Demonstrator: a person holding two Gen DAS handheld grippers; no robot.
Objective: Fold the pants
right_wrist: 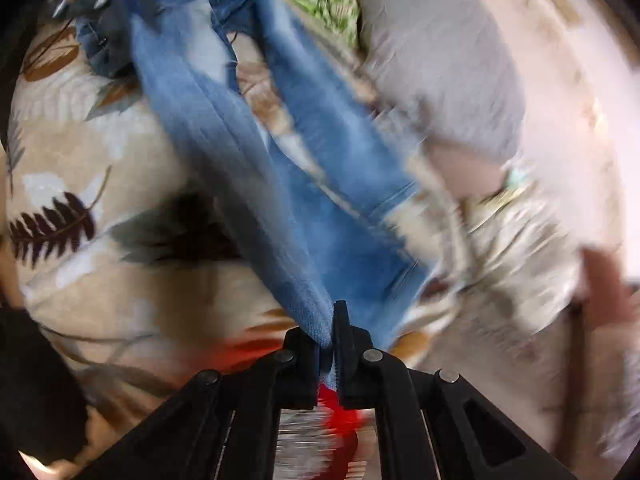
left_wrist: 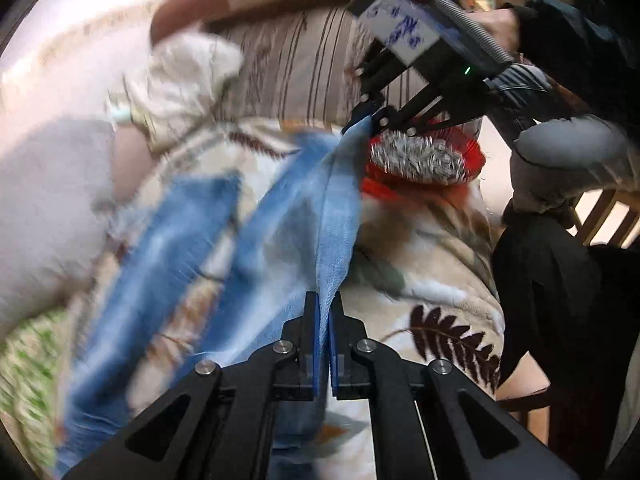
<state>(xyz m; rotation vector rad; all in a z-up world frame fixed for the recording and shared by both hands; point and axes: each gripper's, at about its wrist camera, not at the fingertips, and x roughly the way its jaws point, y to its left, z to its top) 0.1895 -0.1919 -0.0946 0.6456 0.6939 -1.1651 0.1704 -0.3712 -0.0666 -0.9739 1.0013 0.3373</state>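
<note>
I have the left gripper point(left_wrist: 324, 312) and right gripper point(right_wrist: 330, 332) each clamped on one end of the jeans point(left_wrist: 332, 208), stretched lengthwise between them.

Both wrist views looked close along their own tongs, facing each other; shared the jeans point(left_wrist: 280, 216) point(right_wrist: 248, 128) and leaf-print bedspread point(left_wrist: 432, 300) point(right_wrist: 120, 152).

A leaf-print blanket point(left_wrist: 440, 280) lies beneath a red basket point(left_wrist: 420, 160), grey pillow point(left_wrist: 48, 200) and striped cushion point(left_wrist: 296, 68)
</note>
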